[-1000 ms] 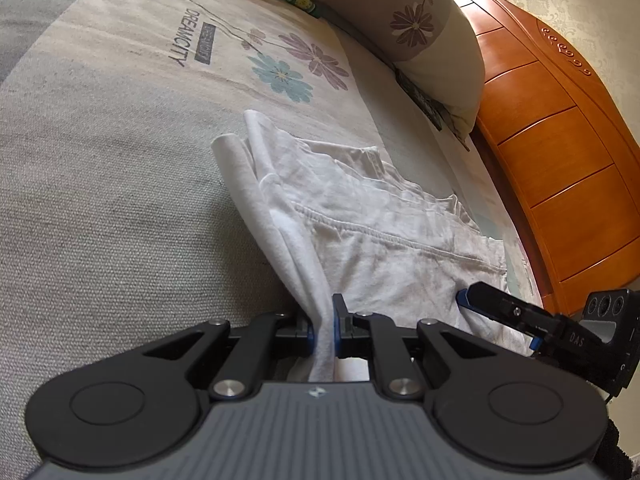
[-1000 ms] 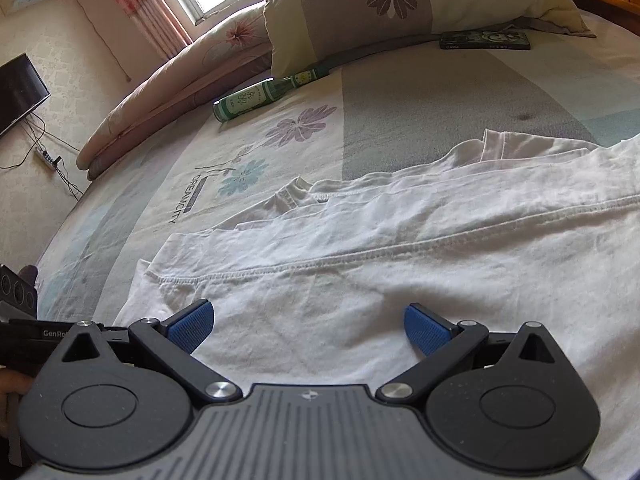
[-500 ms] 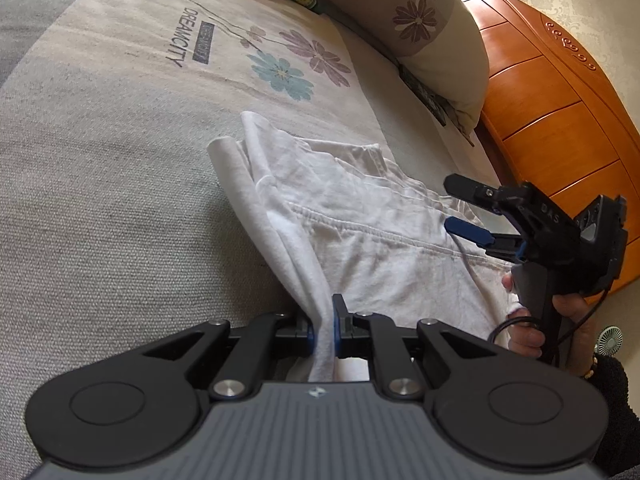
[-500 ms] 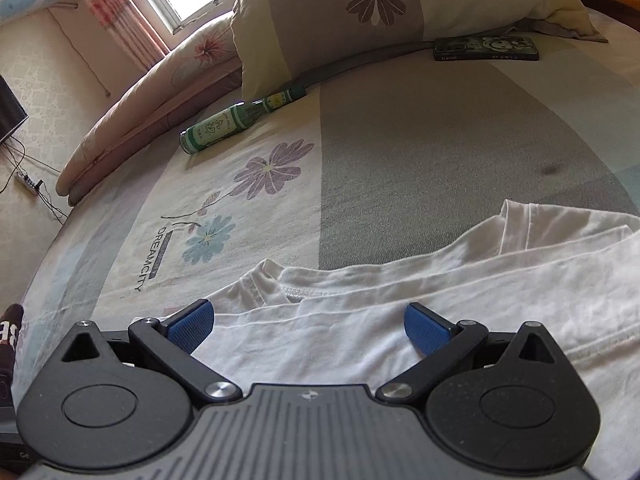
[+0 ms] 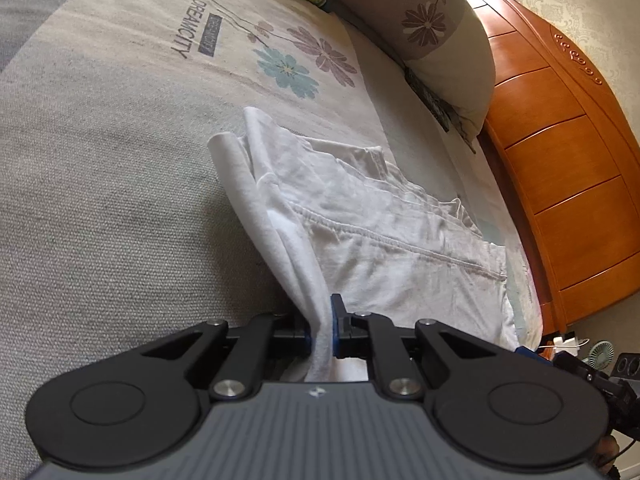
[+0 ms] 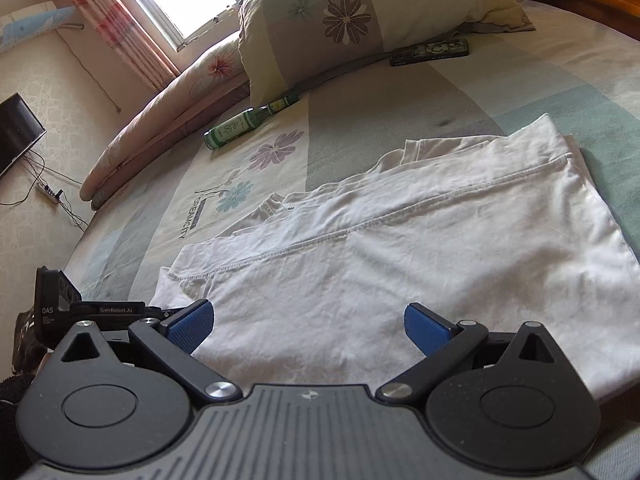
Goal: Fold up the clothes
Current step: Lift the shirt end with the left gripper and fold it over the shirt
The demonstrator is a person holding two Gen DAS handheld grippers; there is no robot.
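My view takes in the bedsheet (image 6: 256, 184), printed with flowers. On it, just below the pillow (image 6: 360, 16), a green bottle (image 6: 244, 124) lies on its side. A dark flat case (image 6: 432, 51) rests by the pillow's right end. A headboard (image 5: 560, 184) stands behind the pillow.

White shirt (image 6: 400, 248), plain all over. The bedsheet (image 5: 100, 152) runs grey and beige with teal bands, purple and blue printed flowers. Cream-and-taupe pillow (image 6: 360, 12) carries a purple daisy. Green bottle (image 6: 240, 126), white label. Orange-brown wooden headboard (image 5: 560, 184). Pink-striped curtain (image 6: 116, 24). Both grippers black, blue pads (image 6: 188, 326).
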